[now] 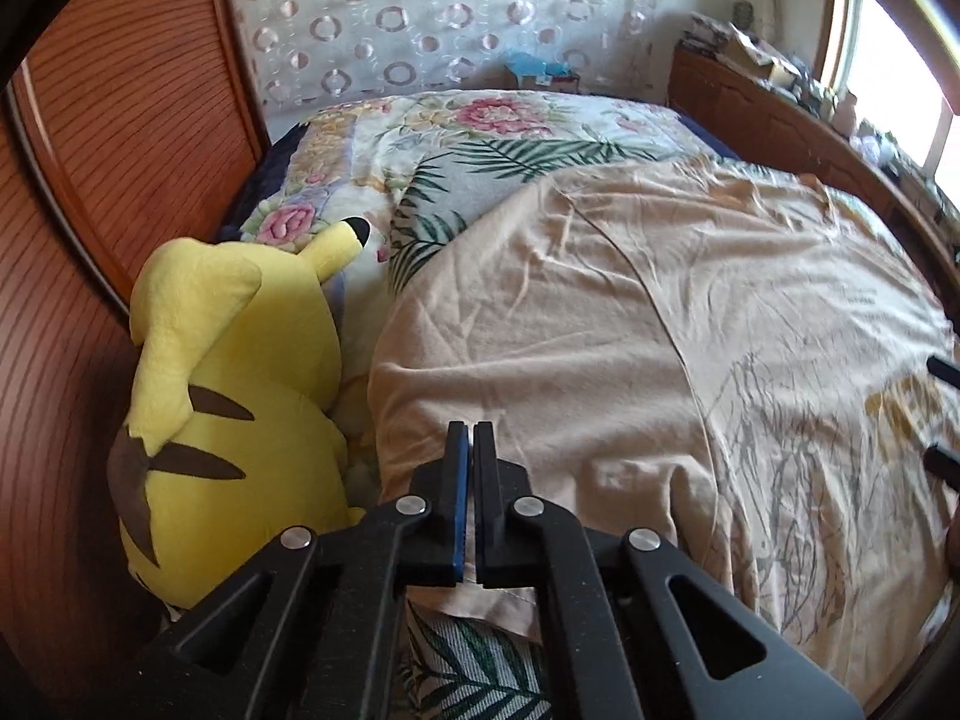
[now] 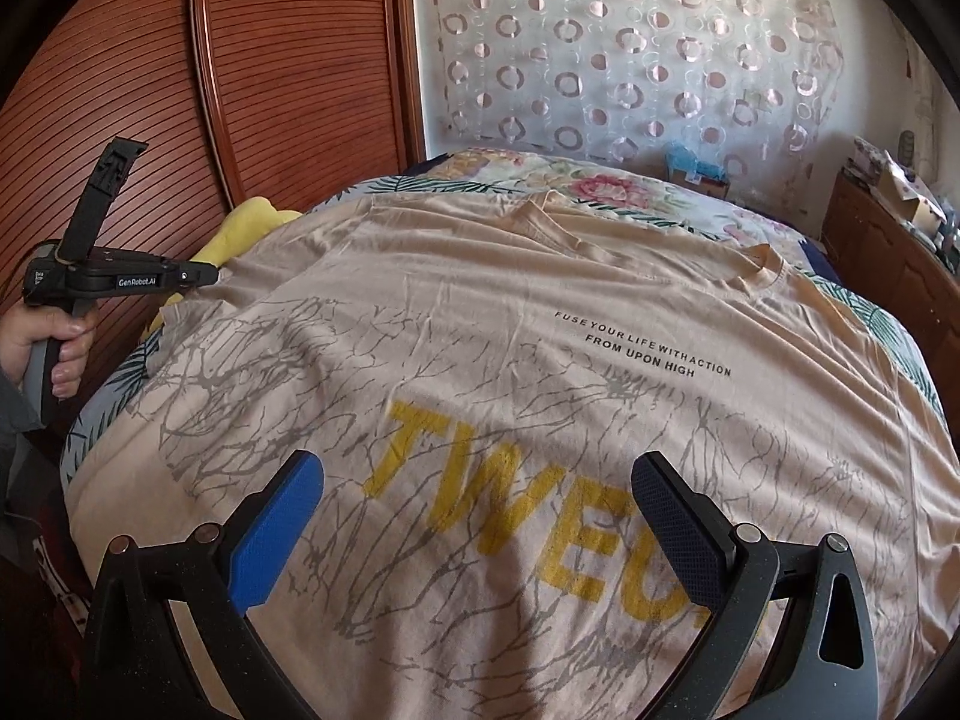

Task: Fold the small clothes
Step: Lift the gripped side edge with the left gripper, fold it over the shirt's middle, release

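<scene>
A beige t-shirt with yellow letters and grey branch print lies spread flat on the bed, collar toward the far right. My left gripper is at the shirt's left sleeve edge. Its jaws are pressed together there, and the fabric rises to the tip, so it looks pinched. A hand holds its handle. My right gripper hovers over the lower printed part of the shirt, jaws wide apart with nothing between them. Its fingertips show at the right edge of the left wrist view.
A yellow plush toy lies just left of the sleeve, against the slatted wooden wardrobe. The floral bedcover extends beyond the shirt. A wooden ledge with clutter runs along the bed's right side under a window.
</scene>
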`<state>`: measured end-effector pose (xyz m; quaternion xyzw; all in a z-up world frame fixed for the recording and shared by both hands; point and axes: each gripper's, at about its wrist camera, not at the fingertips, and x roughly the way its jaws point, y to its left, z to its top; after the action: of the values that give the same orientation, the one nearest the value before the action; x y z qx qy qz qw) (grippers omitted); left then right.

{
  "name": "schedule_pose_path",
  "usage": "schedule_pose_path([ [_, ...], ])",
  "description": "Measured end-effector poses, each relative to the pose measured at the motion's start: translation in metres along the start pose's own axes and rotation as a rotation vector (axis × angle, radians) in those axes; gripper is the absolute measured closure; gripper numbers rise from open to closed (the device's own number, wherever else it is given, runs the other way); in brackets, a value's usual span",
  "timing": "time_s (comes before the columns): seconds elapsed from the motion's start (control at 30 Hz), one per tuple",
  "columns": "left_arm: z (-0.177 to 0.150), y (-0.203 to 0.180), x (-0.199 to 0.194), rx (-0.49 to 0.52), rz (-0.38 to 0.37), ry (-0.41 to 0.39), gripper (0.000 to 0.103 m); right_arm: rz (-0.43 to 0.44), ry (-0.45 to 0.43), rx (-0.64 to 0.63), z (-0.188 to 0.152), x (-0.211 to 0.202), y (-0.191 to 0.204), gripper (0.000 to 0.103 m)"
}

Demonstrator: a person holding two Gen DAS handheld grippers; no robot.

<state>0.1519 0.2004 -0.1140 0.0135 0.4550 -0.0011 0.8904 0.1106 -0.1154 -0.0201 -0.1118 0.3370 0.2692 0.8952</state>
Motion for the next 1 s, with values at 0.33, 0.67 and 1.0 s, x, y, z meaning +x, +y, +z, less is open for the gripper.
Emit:
schedule_pose_path([
  [0.33, 0.015, -0.014, -0.038, 0.04, -0.023, -0.073, 0.102, -0.016, -0.033, 0.036, -0.006, -0.006, -0.008, 0.001],
  [0.67, -0.031, 0.013, -0.032, -0.065, -0.024, 0.043, 0.052, -0.021, -0.032, 0.026, -0.008, -0.005, -0.003, 0.001],
  [1.0, -0.042, -0.003, -0.035, 0.005, 0.003, -0.025, 0.101, -0.022, -0.023, 0.03, -0.007, -0.002, -0.006, 0.001],
])
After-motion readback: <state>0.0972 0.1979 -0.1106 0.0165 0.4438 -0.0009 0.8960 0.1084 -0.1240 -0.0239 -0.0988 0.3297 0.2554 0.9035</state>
